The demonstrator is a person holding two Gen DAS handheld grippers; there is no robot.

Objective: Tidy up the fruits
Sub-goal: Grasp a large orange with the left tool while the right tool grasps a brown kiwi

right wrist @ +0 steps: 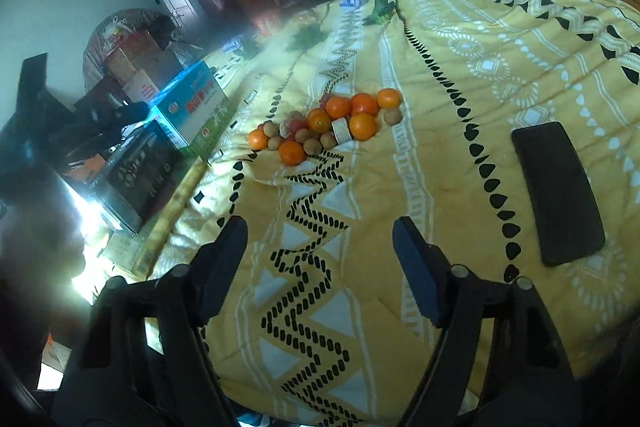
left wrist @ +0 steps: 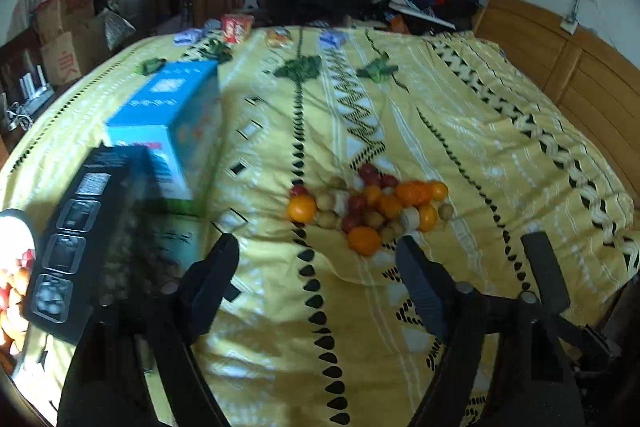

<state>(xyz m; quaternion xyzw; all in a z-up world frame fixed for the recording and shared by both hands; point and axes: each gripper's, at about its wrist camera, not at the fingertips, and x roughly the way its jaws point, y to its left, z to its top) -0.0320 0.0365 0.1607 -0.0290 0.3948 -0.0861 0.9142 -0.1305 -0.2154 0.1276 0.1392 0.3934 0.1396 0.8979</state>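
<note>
A pile of fruit (left wrist: 368, 207) lies on the yellow patterned bedspread (left wrist: 460, 147): oranges, small red fruits, small brown round ones and a pale piece. My left gripper (left wrist: 316, 247) is open with nothing between its fingers, and the pile's near edge lies just beyond its right fingertip. In the right wrist view the same pile (right wrist: 328, 127) lies further ahead on the bedspread (right wrist: 460, 67). My right gripper (right wrist: 320, 227) hangs open and empty over the zigzag pattern. A white-rimmed dish (left wrist: 10, 227) with orange and red fruit shows at the far left edge.
A blue carton (left wrist: 168, 107) and a black box (left wrist: 88, 227) stand left of the pile, also the blue carton (right wrist: 192, 107) and the black box (right wrist: 140, 171). A flat black object (right wrist: 560, 195) lies on the right. Clothes are heaped at the bed's far end, with a wooden headboard to the right.
</note>
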